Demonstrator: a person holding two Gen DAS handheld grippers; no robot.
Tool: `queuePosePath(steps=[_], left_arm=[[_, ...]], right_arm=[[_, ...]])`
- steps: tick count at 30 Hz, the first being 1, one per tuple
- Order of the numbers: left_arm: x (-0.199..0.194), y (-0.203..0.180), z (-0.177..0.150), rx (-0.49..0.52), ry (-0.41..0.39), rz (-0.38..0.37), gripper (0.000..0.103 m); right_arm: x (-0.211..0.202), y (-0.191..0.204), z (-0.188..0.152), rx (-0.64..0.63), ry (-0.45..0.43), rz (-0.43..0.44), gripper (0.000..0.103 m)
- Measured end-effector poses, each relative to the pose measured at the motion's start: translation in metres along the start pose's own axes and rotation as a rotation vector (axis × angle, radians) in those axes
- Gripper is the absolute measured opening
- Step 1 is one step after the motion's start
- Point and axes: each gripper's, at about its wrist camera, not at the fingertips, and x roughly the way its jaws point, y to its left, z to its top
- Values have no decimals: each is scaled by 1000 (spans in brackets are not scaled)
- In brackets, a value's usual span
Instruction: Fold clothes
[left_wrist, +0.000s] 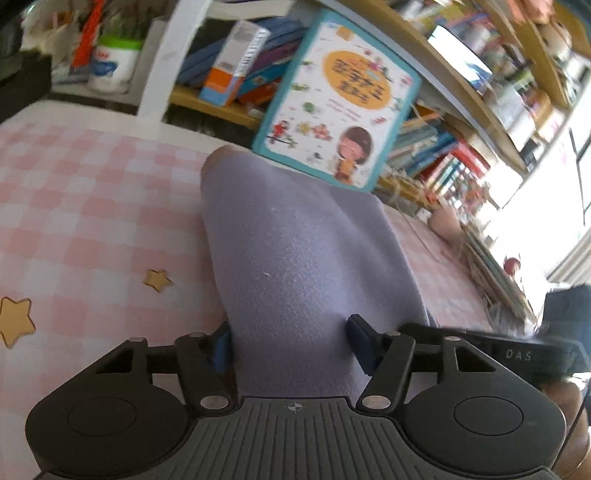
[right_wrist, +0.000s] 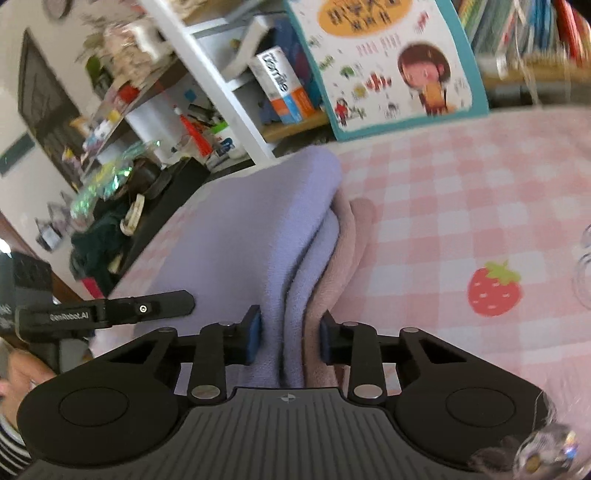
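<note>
The left gripper is seen with its blue pads pressed on either side of a wide fold of the lilac garment. The right gripper is clamped on the garment's layered lilac and pink edges. The garment is stretched toward the bed's far edge. Bare checked sheet is left beside it. A picture book is propped against the crowded bookshelf beyond.

I'm looking across a pink-and-white checked tablecloth printed with stars and a strawberry. Behind it, wooden bookshelves are standing crammed with books, beside a white shelf unit. Bright daylight is pouring in from a window at the right.
</note>
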Motion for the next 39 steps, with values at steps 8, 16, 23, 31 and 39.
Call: queuePosePath(steps=[8, 16, 23, 31, 39], left_arm=[[-5, -20, -28, -34, 44, -73, 62], [-8, -21, -36, -20, 50, -74, 70], [3, -5, -39, -110, 52, -134, 72], [0, -16, -44, -44, 17, -111, 62], [-13, -29, -39, 45, -19, -73, 59]], right_arm=[[-44, -6, -28, 7, 26, -18, 29], [-57, -20, -42, 104, 49, 11, 45], [-50, -38, -44, 211, 51, 78, 48], [-50, -28, -47, 164, 34, 74, 33], [-55, -9, -48, 62, -24, 51, 28]])
